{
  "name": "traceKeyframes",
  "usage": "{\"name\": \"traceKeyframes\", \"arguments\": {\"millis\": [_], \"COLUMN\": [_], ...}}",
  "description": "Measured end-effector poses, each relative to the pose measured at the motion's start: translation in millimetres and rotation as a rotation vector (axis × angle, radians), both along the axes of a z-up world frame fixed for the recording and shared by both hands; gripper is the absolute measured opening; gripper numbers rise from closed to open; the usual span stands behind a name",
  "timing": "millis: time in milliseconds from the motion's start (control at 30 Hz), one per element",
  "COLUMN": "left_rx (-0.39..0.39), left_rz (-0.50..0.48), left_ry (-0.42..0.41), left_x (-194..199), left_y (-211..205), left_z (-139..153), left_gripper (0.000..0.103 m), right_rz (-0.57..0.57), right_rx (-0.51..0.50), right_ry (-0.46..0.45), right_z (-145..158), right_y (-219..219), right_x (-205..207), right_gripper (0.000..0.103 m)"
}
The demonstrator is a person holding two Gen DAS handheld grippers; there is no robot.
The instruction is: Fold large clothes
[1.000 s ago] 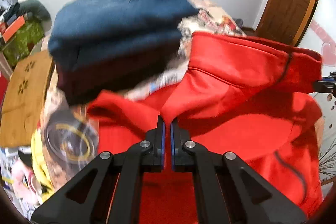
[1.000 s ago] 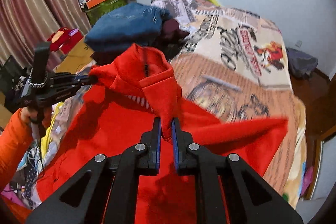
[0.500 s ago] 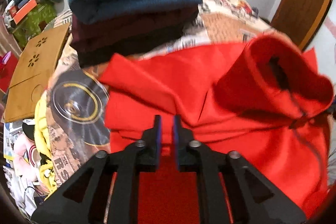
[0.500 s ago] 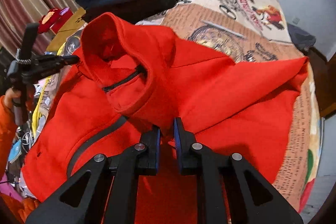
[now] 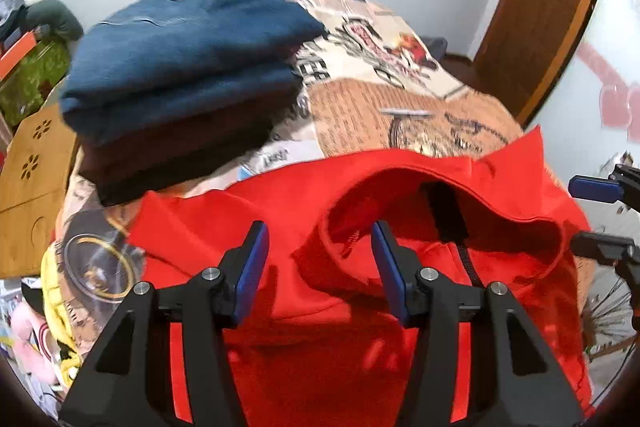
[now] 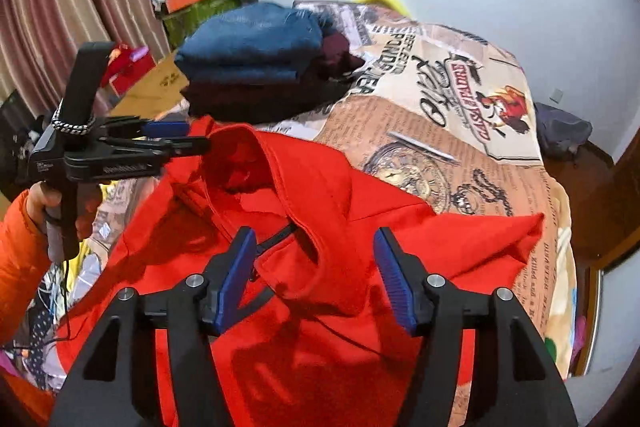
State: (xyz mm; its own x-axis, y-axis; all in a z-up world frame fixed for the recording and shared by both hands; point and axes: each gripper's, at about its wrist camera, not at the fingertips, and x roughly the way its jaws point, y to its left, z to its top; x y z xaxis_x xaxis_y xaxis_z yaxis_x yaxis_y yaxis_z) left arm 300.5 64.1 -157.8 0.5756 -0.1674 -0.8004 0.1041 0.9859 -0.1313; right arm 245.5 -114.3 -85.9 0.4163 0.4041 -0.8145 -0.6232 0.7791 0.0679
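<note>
A large red zip-up jacket [image 5: 304,195] lies on the bed with its collar standing up in a hump; it also fills the lower part of the right wrist view [image 6: 360,227]. My left gripper [image 5: 318,265] is open and empty, hovering over the jacket just left of the collar. My right gripper [image 6: 314,275] is open and empty above the jacket near the collar and zip. The left gripper also shows in the right wrist view [image 6: 180,137] at the left. The right gripper's blue-padded fingers [image 5: 596,189] show at the right edge of the left wrist view.
A stack of folded dark blue and maroon clothes [image 5: 184,83] sits on the bed behind the jacket, also seen in the right wrist view [image 6: 256,67]. The bed has a printed newspaper-style cover [image 6: 452,115]. A wooden board [image 5: 32,163] and clutter lie left of the bed.
Both grippers have opened and let go of the red jacket, which has dropped onto the bed. Both have drawn back and risen slightly.
</note>
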Motion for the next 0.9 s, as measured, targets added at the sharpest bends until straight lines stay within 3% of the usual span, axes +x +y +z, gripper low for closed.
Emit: {"name": "traceKeyframes", "arguments": {"millis": [233,267,300,367,400,433,500,700,900], "left_rx": [0.022,0.02,0.017,0.013,0.016,0.015,0.014,0.033,0.06], "left_rz": [0.004,0.004,0.001,-0.007,-0.011,-0.018,-0.034,-0.085,-0.1], "left_ry": [0.043,0.038,0.037,0.041,0.026,0.016,-0.019,-0.114,-0.092], "left_x": [14.4,14.1,13.2,12.2,9.6,7.4,-1.6,-36.3,-63.2], "left_y": [-9.3,-9.2,-8.8,-8.8,-8.6,-8.9,-9.9,-12.4,-13.5], "left_z": [-26.5,-27.7,-27.8,-26.5,-23.0,-19.7,-6.8,32.1,27.0], "left_gripper": [0.052,0.046,0.033,0.019,0.01,0.008,0.005,0.004,0.004], "right_rz": [-0.048,-0.06,-0.076,-0.106,-0.115,-0.119,-0.124,-0.065,-0.008], "right_rx": [-0.113,-0.112,-0.102,-0.064,-0.049,-0.025,0.016,0.075,0.071], "right_ry": [0.057,0.07,0.083,0.097,0.106,0.122,0.146,0.104,0.099], "right_z": [-45.1,-47.9,-48.9,-46.5,-44.3,-41.3,-33.9,-1.3,-0.9], "right_y": [10.5,7.5,3.4,-6.5,-8.8,-12.3,-17.0,-22.8,-17.8], "right_x": [17.9,20.4,22.8,27.3,28.7,30.4,31.5,12.2,-14.5], "right_gripper": [0.057,0.057,0.056,0.048,0.035,0.022,0.011,0.008,0.008]}}
